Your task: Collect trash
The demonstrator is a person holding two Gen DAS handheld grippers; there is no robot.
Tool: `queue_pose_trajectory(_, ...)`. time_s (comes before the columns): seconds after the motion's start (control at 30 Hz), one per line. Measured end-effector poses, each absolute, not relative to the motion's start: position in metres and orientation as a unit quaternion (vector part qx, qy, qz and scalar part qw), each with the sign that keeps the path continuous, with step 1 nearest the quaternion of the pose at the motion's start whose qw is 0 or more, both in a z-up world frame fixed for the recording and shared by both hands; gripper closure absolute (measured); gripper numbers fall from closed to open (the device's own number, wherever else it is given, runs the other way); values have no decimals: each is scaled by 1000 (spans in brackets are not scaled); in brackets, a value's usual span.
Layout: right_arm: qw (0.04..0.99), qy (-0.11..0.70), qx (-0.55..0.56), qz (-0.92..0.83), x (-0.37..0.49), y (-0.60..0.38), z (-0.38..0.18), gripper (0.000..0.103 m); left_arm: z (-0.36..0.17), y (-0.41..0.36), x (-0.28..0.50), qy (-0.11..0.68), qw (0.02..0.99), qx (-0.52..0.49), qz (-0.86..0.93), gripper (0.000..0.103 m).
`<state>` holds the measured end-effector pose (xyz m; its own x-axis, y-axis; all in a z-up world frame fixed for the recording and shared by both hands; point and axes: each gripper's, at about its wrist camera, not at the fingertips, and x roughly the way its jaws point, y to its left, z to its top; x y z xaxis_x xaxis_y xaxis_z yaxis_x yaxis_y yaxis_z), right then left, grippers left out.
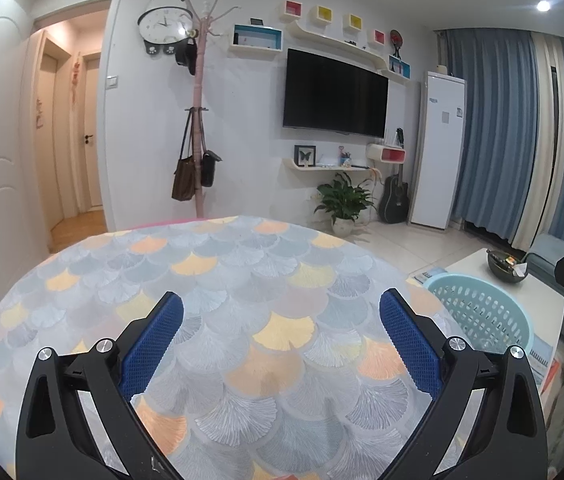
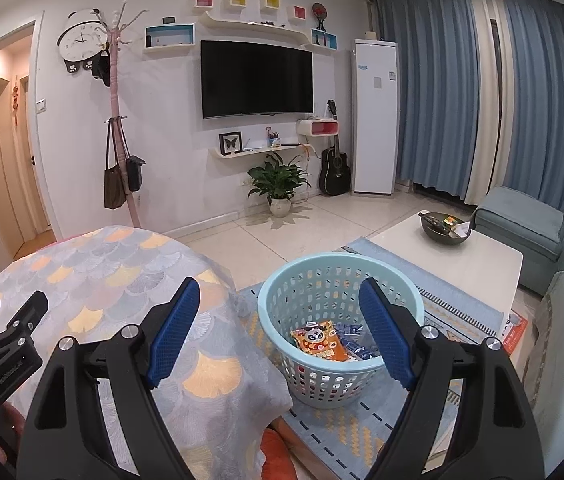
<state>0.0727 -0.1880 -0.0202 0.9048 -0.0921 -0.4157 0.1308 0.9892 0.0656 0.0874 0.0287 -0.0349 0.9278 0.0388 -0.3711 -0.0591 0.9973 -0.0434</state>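
1. Living-room table under a fan-pattern cloth [image 1: 218, 280] fills the left wrist view. The left gripper [image 1: 281, 314] is spread wide and holds nothing; no trash lies between its fingers, and the basket [image 1: 482, 312] sits right of the right finger.

2. In the right wrist view the right gripper [image 2: 278, 304] gapes over the basket [image 2: 338, 276]. The snack packet [image 2: 320, 342] already lies inside, between the fingers. I'd scan the table before reaching again.

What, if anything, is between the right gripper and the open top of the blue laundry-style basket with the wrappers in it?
Nothing visible. The right gripper is open and empty above the light blue basket, whose open top is uncovered, with an orange snack wrapper and other packets inside. The cloth-covered table sits to its left, clear of the opening.
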Motion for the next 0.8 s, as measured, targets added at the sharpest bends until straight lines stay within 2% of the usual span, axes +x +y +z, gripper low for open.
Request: queue_pose_trajectory(0.8,973,218,46,-56,74,-183,-24,25,-34,31,88,188,981,-27,28,7)
